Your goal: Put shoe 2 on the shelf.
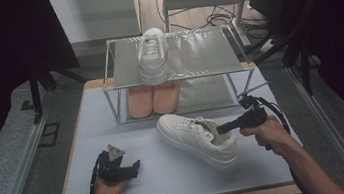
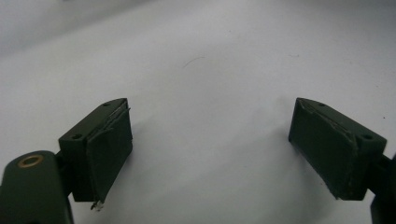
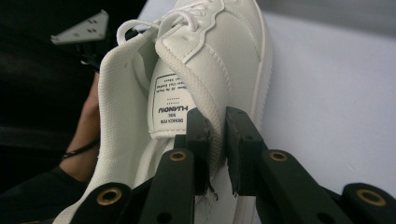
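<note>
1. High view: a person's right hand is holding the right gripper level over the right half of the table, its jaws pinching the collar of a white sneaker. The sneaker is sitting near the table's middle, just in front of a metal shoe rack along the far edge, its toe pointing toward the rack's left side and its heel toward the near right corner. A second white sneaker is standing on the rack's top shelf, and a pair of pink slippers is lying on the lower shelf beneath it. The left gripper is resting near the table's near left corner, well apart from the sneaker, held by the left hand.

2. Left gripper view: the left gripper is pointing at the bare pale table, its two black fingers spread wide with nothing between them.

3. Right gripper view: the right gripper is clamping the padded side wall of the white sneaker at its opening, the fingers pressed close on either side of the collar, one inside by the printed tongue label, one outside. The laces are lying toward the far end.
</note>
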The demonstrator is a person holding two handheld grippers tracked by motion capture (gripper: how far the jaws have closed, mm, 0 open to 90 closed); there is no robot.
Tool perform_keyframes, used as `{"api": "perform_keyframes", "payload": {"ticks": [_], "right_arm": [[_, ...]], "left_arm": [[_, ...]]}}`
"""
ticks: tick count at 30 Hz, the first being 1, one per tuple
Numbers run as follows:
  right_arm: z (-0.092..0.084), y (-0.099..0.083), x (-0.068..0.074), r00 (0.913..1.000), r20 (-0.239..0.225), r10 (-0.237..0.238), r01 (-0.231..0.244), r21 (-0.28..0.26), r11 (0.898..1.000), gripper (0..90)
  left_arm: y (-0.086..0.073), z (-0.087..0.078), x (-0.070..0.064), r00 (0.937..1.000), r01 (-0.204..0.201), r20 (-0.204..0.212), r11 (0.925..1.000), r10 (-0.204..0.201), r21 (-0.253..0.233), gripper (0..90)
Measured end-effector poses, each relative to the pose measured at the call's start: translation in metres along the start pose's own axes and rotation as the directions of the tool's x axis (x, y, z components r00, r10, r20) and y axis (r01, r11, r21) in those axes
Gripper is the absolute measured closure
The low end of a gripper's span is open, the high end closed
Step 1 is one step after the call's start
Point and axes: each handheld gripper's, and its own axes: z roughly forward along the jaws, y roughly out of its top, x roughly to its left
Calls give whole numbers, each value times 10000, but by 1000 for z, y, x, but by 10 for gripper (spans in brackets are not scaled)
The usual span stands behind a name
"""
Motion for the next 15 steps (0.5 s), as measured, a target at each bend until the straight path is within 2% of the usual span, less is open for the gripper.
{"api": "perform_keyframes", "payload": {"ticks": [15], "right_arm": [[-37, 8, 15, 9982, -565, 188, -239, -899, 9957, 804]], "left_arm": [[0, 0, 0, 9999, -106, -65, 9999, 106, 5, 135]]}}
